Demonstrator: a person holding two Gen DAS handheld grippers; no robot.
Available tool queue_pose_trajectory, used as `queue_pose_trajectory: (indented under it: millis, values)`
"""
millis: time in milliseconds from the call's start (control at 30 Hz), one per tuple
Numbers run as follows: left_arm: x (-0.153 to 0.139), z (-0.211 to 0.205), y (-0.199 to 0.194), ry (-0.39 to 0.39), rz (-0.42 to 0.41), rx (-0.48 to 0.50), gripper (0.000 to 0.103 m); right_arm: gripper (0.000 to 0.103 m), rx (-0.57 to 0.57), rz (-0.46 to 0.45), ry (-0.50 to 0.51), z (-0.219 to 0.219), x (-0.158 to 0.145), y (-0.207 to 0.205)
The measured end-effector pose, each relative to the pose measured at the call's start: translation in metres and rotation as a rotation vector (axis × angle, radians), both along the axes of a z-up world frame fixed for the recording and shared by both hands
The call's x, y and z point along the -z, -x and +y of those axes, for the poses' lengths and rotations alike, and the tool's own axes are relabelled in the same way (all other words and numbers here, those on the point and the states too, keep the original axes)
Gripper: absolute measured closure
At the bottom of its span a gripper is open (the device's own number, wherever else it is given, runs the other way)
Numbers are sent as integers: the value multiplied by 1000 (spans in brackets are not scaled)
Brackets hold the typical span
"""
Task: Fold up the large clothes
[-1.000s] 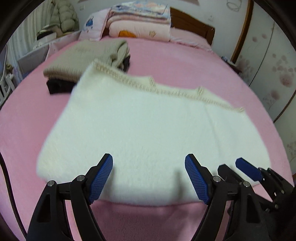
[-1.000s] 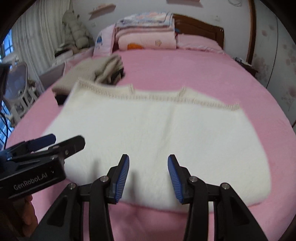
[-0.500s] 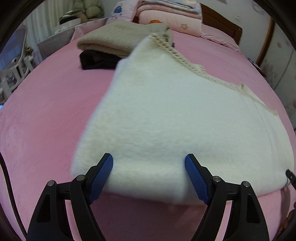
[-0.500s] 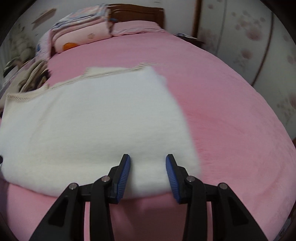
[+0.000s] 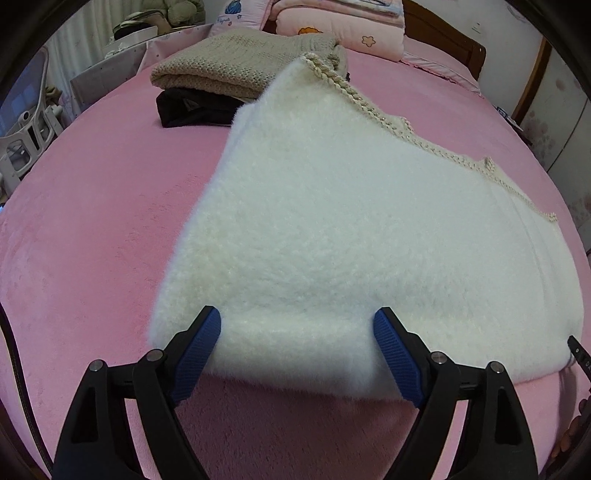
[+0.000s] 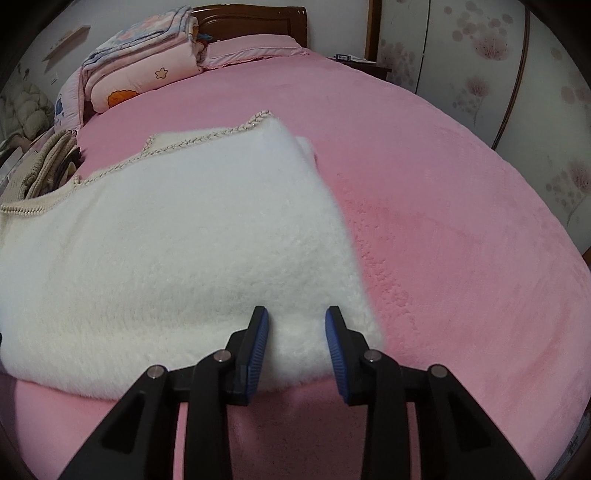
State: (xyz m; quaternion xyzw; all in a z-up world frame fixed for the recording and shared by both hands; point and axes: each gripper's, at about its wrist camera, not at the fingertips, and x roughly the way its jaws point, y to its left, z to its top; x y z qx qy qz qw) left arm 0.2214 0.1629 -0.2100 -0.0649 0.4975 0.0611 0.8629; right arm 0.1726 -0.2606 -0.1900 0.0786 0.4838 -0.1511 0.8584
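A white fluffy garment (image 5: 351,221) with a braided beige trim lies folded flat on the pink bed (image 5: 92,221). My left gripper (image 5: 297,332) straddles its near left corner, jaws wide and opening; the fabric edge lies between the pads without being squeezed. In the right wrist view the same garment (image 6: 184,240) fills the left half. My right gripper (image 6: 295,332) is at its near right corner, jaws closing, with the fluffy edge bunched between the blue pads.
A folded beige knit (image 5: 240,62) rests on a black garment (image 5: 192,107) at the far left of the bed. Stacked quilts (image 6: 140,74) and a wooden headboard (image 6: 258,18) are at the back. Bare pink bed (image 6: 443,184) stretches right of the garment.
Both grippers spread apart from the garment's near middle to its two near corners and came down to the edge. The right jaws narrowed onto the fabric.
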Motion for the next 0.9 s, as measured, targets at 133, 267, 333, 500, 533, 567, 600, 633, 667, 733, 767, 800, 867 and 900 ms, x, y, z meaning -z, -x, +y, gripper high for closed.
queue_pose_trajectory:
  millis: [133, 267, 333, 500, 533, 567, 600, 633, 667, 733, 767, 800, 867, 900]
  values:
    - [-2, -2, 2, 10, 12, 3, 15, 70, -14, 41, 25, 4, -1, -3]
    - [-10, 2, 6, 73, 30, 0, 15, 70, 7, 97, 7, 6, -10, -8]
    - [-18, 4, 10, 131, 35, 4, 15, 70, 6, 99, -44, 9, -20, -6]
    - [-41, 10, 27, 217, 7, 5, 15, 70, -40, 41, -113, 33, -49, -4]
    - [-44, 11, 30, 226, 0, 5, 15, 70, -55, 25, -113, 39, -55, -4]
    - [-48, 13, 32, 236, -6, 5, 15, 70, -70, 10, -113, 45, -61, -3]
    - [-51, 14, 35, 251, -11, 5, 15, 70, -91, -11, -112, 55, -69, -4]
    - [-53, 16, 38, 271, -18, 3, 15, 70, -109, -28, -111, 62, -74, -5]
    - [-54, 19, 42, 299, -26, -2, 15, 70, -132, -50, -108, 72, -81, -6]
    - [-52, 27, 51, 381, -42, -17, 15, 70, -171, -91, -90, 89, -92, -8]
    - [-49, 31, 54, 426, -46, -28, 15, 70, -196, -114, -78, 99, -97, -10]
    - [-43, 37, 57, 479, -48, -42, 15, 70, -213, -130, -68, 106, -100, -12]
    - [-29, 45, 62, 563, -45, -67, 15, 70, -253, -158, -39, 124, -104, -19]
    - [-20, 48, 62, 597, -33, -78, 15, 70, -273, -168, -25, 133, -104, -22]
